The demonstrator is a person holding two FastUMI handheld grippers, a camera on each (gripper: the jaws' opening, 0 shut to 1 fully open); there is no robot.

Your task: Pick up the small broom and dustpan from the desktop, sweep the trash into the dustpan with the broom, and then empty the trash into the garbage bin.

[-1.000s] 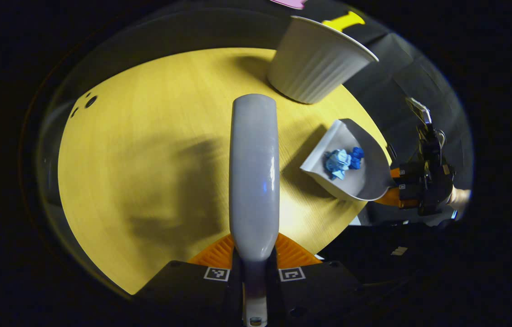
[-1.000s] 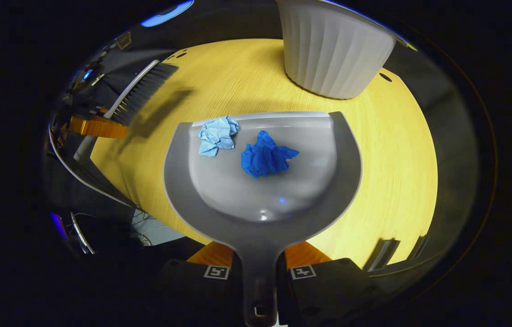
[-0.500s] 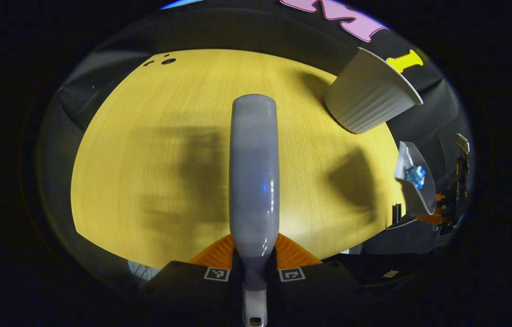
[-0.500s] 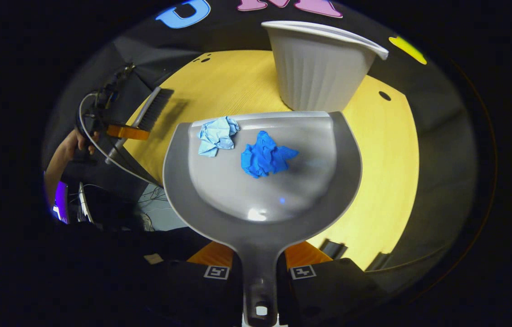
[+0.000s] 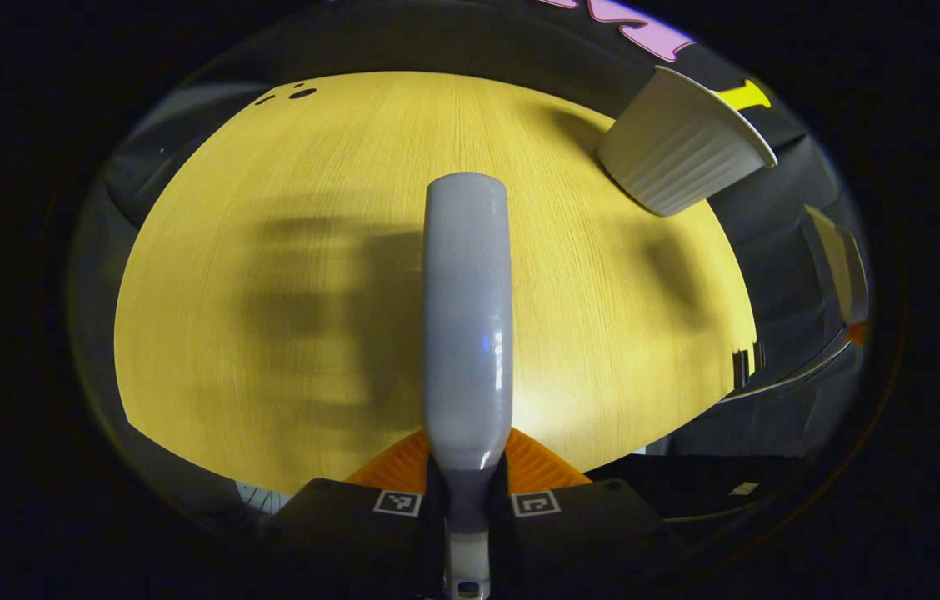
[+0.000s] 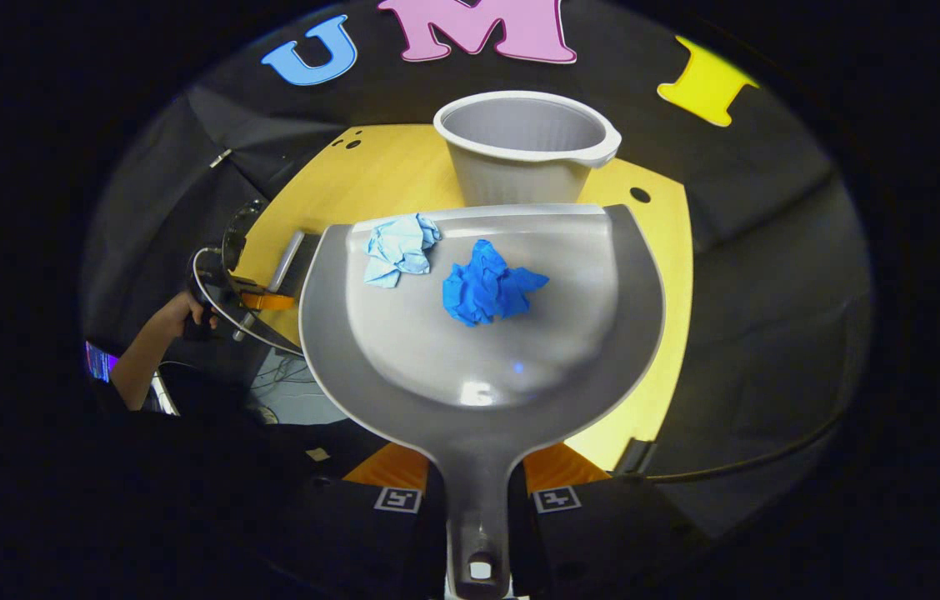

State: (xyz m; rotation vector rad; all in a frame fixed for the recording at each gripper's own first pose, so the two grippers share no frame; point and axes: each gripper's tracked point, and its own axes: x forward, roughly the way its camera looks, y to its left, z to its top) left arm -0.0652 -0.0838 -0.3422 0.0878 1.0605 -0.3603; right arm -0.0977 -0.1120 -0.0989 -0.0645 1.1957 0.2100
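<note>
My right gripper [image 6: 474,492], at the bottom of the right gripper view, is clamped on the handle of the dustpan [image 6: 482,367]. In its tray, mid-frame, lie a light blue paper wad [image 6: 397,249] and a dark blue paper wad [image 6: 488,284]. Above it stands the bin [image 6: 527,146] on the desk [image 6: 378,171]. My left gripper [image 5: 467,487] grips the broom [image 5: 467,317], whose back runs up the centre of the left gripper view; the bin sits upper right.

A recording booth, black cloth wall [image 6: 770,250] hung beyond my tongs, round wooden table [image 5: 270,250] lit under them, cables [image 6: 270,379] trailing at my left
</note>
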